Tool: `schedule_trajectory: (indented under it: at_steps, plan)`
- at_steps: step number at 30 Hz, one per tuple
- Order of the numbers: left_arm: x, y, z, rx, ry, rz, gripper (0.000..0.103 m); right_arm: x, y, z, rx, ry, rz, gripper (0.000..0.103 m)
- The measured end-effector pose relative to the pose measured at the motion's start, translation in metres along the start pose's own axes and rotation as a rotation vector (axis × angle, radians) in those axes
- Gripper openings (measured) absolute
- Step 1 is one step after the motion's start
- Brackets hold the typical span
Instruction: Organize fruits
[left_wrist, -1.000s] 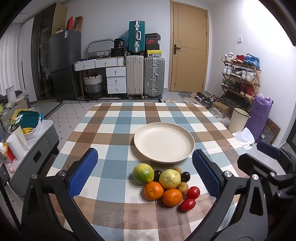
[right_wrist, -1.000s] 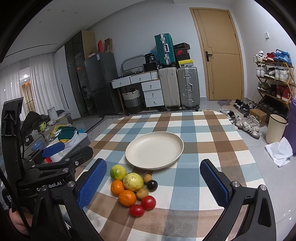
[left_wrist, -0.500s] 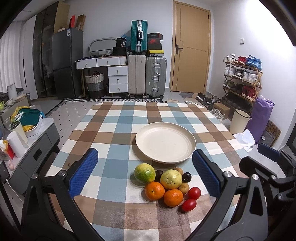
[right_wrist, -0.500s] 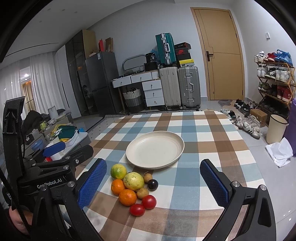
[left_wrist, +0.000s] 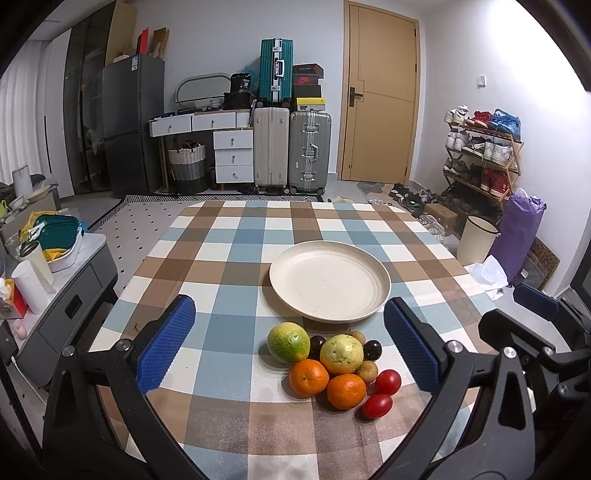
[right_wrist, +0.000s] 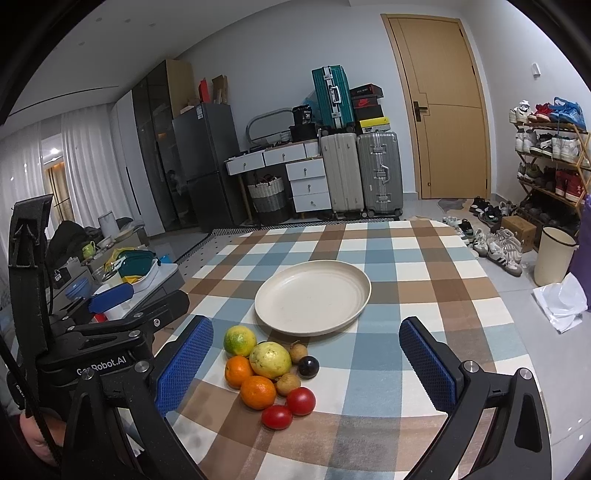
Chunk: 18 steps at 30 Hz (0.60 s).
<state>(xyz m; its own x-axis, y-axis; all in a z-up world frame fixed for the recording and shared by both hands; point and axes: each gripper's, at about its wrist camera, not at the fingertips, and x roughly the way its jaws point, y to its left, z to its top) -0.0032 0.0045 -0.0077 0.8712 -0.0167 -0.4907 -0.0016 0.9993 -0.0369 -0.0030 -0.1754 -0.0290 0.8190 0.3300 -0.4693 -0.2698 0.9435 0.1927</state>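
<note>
While both grippers are hovering above the near edge of the counter (left_wrist: 229, 236) draped in a brown, blue and cream checked cloth, nothing is being held. The left gripper (left_wrist: 288, 339) is keeping its blue-padded jaws spread wide, empty, with the fruit pile showing between them. Going left to right in the left wrist view, a green-yellow citrus fruit (left_wrist: 288, 342) is sitting at the pile's left end, touching a dark round plum (left_wrist: 317, 343). Beside it a yellow-green guava (left_wrist: 341, 354) is resting in the middle, with two round oranges (left_wrist: 308, 377) lying in front of it and touching each other. Small brown longans (left_wrist: 368, 371) and another dark plum (left_wrist: 372, 349) are crowding the guava's right side, and two red tomatoes (left_wrist: 388, 381) are lying at the right end. A round cream plate (left_wrist: 376, 273) is sitting empty just behind the pile. The right gripper (right_wrist: 306, 358) is likewise holding its jaws spread apart and empty above the same pile.
</note>
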Motion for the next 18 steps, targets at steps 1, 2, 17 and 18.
schedule_trajectory:
  at_steps: [1, 2, 17, 18]
  plan:
    - [0.001, 0.001, 0.0, -0.001, 0.001, -0.001, 0.102, 0.0, 0.0, 0.0, 0.0, 0.001, 0.0, 0.103]
    - [0.001, 0.001, 0.0, -0.001, 0.002, 0.0, 0.102, 0.0, 0.0, 0.0, 0.0, 0.001, 0.001, 0.103]
    - [0.025, 0.015, -0.008, -0.025, 0.054, -0.002, 0.102, 0.012, 0.001, -0.008, 0.009, 0.025, 0.02, 0.103]
    - [0.028, 0.016, -0.008, -0.028, 0.059, -0.005, 0.102, 0.013, 0.001, -0.008, 0.007, 0.029, 0.023, 0.103]
